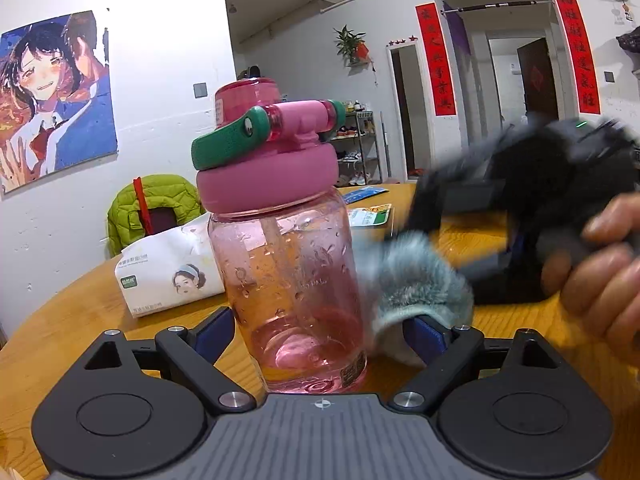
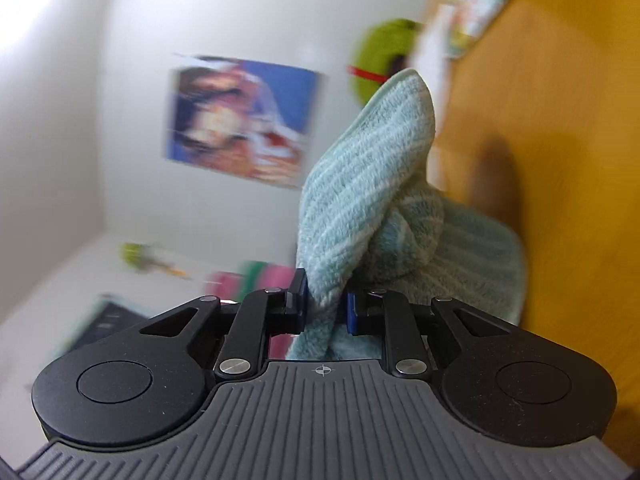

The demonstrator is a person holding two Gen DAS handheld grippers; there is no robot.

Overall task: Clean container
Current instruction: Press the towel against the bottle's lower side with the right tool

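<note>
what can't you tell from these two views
- Left wrist: whether the left gripper presses the bottle; the right pad is hidden behind the cloth.
- Left wrist: the right gripper is motion-blurred.
- Right wrist: the bottle is only a pink-green smear; the cloth covers the centre.

Left gripper (image 1: 320,338): black linkage arms; silver screws; blue pads; grey ribbed base, crosshair mark.

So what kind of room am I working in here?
Most likely a lived-in home, a dining or living area. A round wooden table holds a tissue pack, a shoe rack stands by the far wall, and red couplets frame the doorway.
</note>
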